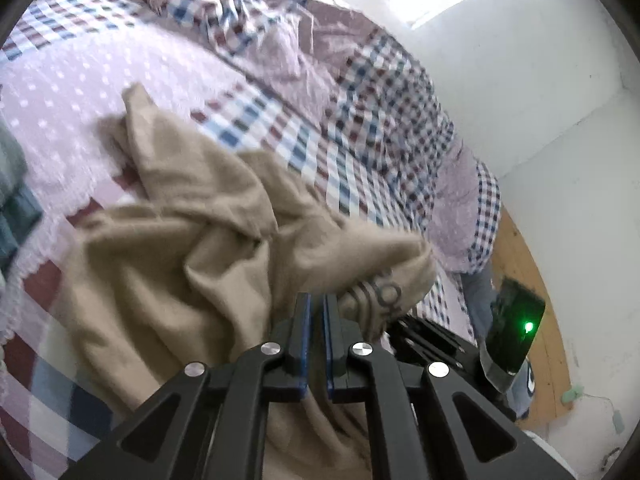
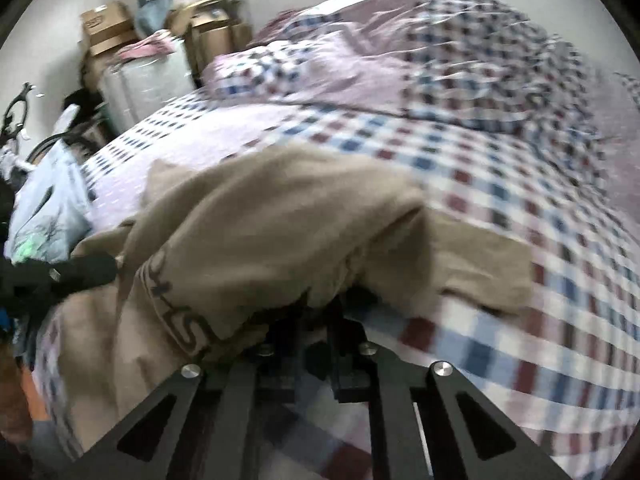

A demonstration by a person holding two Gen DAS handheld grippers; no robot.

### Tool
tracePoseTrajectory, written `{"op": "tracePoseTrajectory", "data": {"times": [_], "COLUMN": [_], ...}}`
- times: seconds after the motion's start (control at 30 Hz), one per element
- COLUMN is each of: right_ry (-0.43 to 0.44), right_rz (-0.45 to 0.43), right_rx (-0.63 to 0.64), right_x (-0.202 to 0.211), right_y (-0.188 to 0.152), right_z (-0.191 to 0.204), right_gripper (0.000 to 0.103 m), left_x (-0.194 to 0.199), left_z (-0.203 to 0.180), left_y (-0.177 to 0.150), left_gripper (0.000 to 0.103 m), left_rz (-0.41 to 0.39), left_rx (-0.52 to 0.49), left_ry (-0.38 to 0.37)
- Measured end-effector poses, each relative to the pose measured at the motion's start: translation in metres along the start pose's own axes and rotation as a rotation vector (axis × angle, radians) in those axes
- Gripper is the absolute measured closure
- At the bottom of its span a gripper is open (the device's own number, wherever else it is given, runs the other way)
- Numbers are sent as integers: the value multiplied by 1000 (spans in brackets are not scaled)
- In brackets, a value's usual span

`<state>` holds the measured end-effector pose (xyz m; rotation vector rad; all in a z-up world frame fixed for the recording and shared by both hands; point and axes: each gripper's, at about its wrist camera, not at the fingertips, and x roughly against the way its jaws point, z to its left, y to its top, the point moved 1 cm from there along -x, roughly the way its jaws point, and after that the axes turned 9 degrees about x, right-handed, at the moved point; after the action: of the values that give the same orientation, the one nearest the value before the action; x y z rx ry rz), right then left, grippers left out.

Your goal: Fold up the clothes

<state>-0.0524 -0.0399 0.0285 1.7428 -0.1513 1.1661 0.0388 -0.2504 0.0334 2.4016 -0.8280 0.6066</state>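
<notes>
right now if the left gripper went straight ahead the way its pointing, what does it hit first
The beige garment. The left gripper is already shut on a bunched fold of it, so cloth lies directly at the fingertips. Beyond that fold the line seems to run toward the checked bedspread, though depth is hard to judge.

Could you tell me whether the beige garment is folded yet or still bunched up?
Still bunched. The garment lies crumpled in loose ridges on the bed, with no flat, squared fold in either view.
</notes>
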Motion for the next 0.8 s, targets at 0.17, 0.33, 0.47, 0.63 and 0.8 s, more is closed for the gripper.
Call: {"op": "tracePoseTrajectory", "data": {"times": [0.17, 0.33, 0.47, 0.63, 0.8], "right_ry": [-125, -272, -423, -597, -754], "right_rz": [-35, -83, -104, -118, -126], "right_rx": [-17, -50, -35, -12, -69], "right_x": [34, 90, 139, 190, 236], "right_y": [4, 16, 38, 74, 98], "right_z": [-31, -80, -119, -157, -211], "right_gripper": [96, 97, 97, 97, 97], "left_x": [-5, -25, -35, -43, -49], "left_z": [5, 4, -1, -13, -23], "left_y": [2, -7, -13, -20, -28], "left_gripper": [66, 66, 65, 64, 64], "left_rz": [-4, 48, 70, 106, 139], "left_rx": [0, -58, -86, -118, -167], "left_ry": [80, 186, 206, 181, 168]}}
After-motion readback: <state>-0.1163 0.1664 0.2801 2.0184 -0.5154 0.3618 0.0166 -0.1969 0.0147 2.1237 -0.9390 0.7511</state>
